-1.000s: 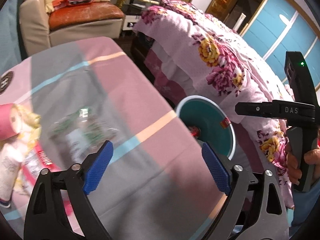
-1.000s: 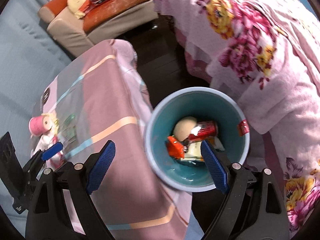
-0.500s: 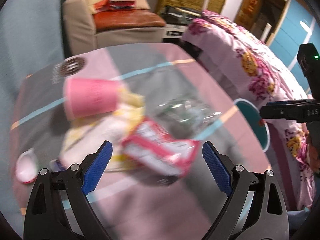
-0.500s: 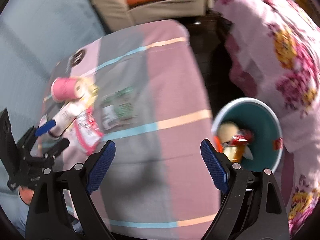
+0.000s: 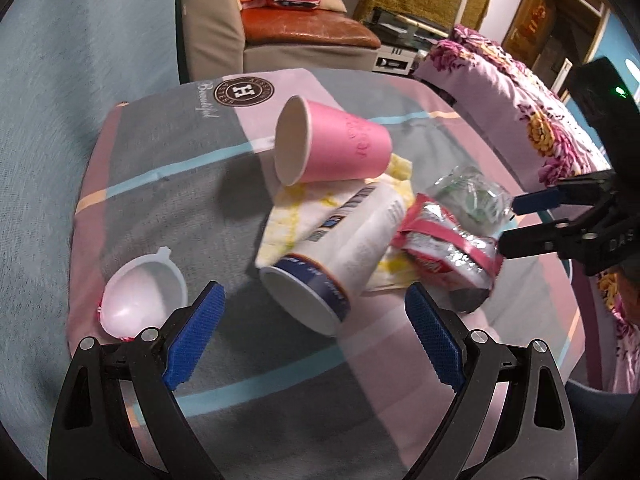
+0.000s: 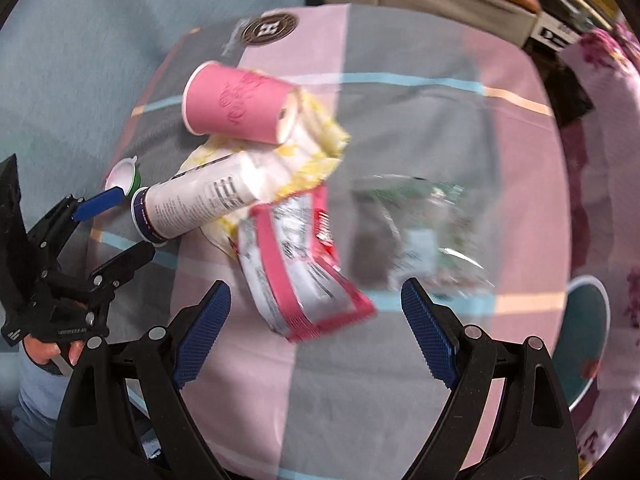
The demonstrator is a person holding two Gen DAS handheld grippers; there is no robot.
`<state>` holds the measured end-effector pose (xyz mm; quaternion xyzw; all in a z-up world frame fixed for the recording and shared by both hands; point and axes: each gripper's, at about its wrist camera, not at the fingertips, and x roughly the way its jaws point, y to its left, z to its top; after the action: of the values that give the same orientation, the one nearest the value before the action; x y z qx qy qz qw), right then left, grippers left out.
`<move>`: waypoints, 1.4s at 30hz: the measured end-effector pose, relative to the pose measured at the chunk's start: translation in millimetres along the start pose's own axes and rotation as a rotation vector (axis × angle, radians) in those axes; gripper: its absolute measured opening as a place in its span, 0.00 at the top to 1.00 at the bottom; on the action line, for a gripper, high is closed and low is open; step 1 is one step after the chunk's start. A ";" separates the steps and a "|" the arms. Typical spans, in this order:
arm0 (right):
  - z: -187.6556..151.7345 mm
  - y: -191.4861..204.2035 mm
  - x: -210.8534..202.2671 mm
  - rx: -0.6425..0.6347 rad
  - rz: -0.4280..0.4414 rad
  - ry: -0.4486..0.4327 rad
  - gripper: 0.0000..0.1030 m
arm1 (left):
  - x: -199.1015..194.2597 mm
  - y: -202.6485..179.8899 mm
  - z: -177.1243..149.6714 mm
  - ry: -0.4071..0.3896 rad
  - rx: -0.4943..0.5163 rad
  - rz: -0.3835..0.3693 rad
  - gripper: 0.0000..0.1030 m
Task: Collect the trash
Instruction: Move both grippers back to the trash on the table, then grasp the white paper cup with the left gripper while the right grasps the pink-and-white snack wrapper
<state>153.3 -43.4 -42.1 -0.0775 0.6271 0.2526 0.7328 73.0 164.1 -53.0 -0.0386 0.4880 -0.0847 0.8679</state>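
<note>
We note a home bedroom, floral-covered bed [image 5: 520,100], upholstered armchair [image 5: 280,36], cloth-draped table [image 5: 168,168], wooden shelving [image 5: 560,12]

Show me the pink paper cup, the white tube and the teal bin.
pink paper cup [image 5: 344,150], left wrist view, on its side wall
white tube [image 6: 200,204], right wrist view, mid-body
teal bin [image 6: 584,340], right wrist view, inner wall

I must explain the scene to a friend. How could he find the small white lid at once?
Start at the pink cup lying on the table cloth. The white lid lies alone near the cloth's edge, apart from the pile, beside the left tool. Only it is round and shallow.
</note>
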 end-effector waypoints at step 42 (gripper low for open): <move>-36.3 -43.8 -22.7 0.131 0.081 -0.070 0.66 | 43.1 -30.9 19.1 0.070 0.108 -0.011 0.49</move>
<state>139.8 -103.0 -36.5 0.0049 0.6188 0.2428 0.7470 107.9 125.5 -74.6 0.0088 0.5124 -0.1169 0.8507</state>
